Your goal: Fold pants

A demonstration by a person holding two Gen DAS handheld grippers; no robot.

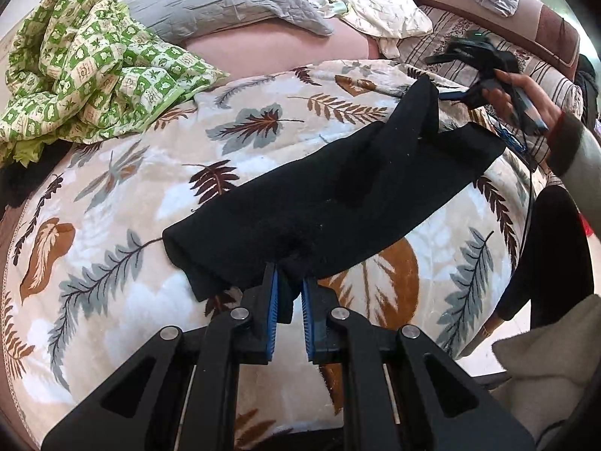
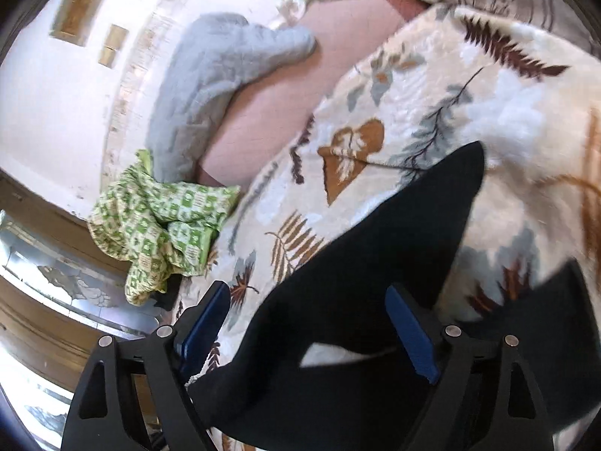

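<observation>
Black pants (image 1: 338,195) lie stretched across a leaf-patterned blanket (image 1: 150,188) on the bed. My left gripper (image 1: 289,300) is shut on the pants' near edge, with cloth pinched between its blue pads. My right gripper (image 1: 456,94) is at the far right end of the pants, where one corner is raised. In the right wrist view the right gripper (image 2: 311,323) is open, its blue pads wide apart, with the black pants (image 2: 357,282) lying between and below them, not pinched.
A crumpled green patterned cloth (image 1: 82,64) lies at the left. A grey pillow (image 1: 225,0) and a cream cloth (image 1: 383,15) lie at the back. The bed's right edge drops to the floor near the person's legs (image 1: 544,248).
</observation>
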